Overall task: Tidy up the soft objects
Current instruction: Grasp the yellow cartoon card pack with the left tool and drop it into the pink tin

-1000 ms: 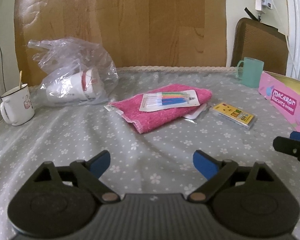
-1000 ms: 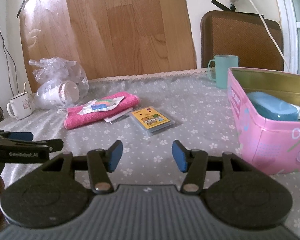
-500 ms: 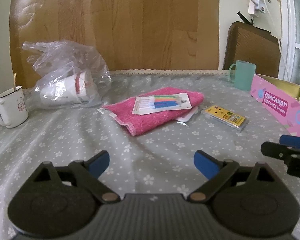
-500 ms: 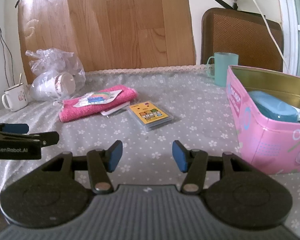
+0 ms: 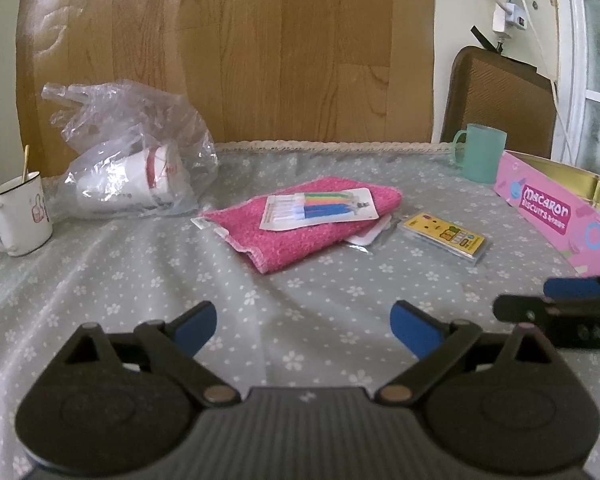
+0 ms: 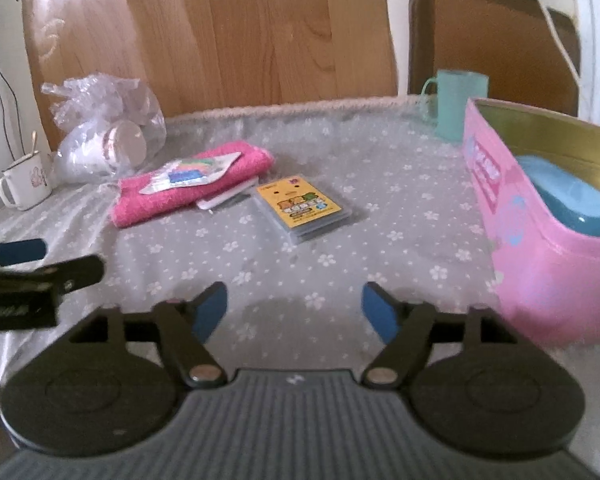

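Left gripper [image 5: 303,325] and right gripper [image 6: 294,307], both wide apart and empty, the right having just been opening, hover over the flowered tablecloth [image 5: 148,280]. Farther off lies the folded pink towel [image 5: 300,236], bearing a card of coloured pens [image 5: 320,210], with a yellow card pack [image 6: 302,204] beside it; the pink tin [image 6: 540,264] stands at right.

Bare tablecloth [image 5: 300,300] ahead, pink tin [image 6: 540,264] blocks right, mug [image 5: 16,216] far left.

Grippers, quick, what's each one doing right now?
Left gripper: open, holding nothing.
Right gripper: open, holding nothing; it has just been opening wider.
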A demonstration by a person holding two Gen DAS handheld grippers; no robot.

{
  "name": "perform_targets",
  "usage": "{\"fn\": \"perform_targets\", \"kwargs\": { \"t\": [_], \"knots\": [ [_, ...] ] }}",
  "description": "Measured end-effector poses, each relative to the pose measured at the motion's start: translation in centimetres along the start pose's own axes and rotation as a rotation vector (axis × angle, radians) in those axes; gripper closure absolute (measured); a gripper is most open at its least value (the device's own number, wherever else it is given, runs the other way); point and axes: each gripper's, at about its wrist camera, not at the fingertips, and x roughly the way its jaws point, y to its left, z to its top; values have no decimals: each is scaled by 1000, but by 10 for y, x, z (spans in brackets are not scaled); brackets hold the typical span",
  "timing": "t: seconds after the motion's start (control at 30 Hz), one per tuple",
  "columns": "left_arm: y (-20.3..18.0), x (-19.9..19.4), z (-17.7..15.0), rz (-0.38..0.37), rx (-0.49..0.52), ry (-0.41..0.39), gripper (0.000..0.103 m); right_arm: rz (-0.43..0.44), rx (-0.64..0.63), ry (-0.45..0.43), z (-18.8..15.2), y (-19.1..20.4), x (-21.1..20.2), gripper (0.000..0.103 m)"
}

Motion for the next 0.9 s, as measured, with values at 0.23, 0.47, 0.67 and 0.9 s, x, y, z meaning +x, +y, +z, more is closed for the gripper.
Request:
{"fn": "perform_targets", "kwargs": {
  "t": [0.23,0.47,0.67,0.9],
  "knots": [
    [3,3,1,1,-19,6,6,-41,-59,88,33,-4,53,10],
    [7,5,1,-3,-41,11,6,9,-122,99,51,-3,84,39],
    [11,3,1,-53,-60,7,9,90,-175,91,26,6,41,39],
    [5,-2,-9,-397,-210,147,11,163,-161,52,-29,-1,-45,39]
  ]
}}
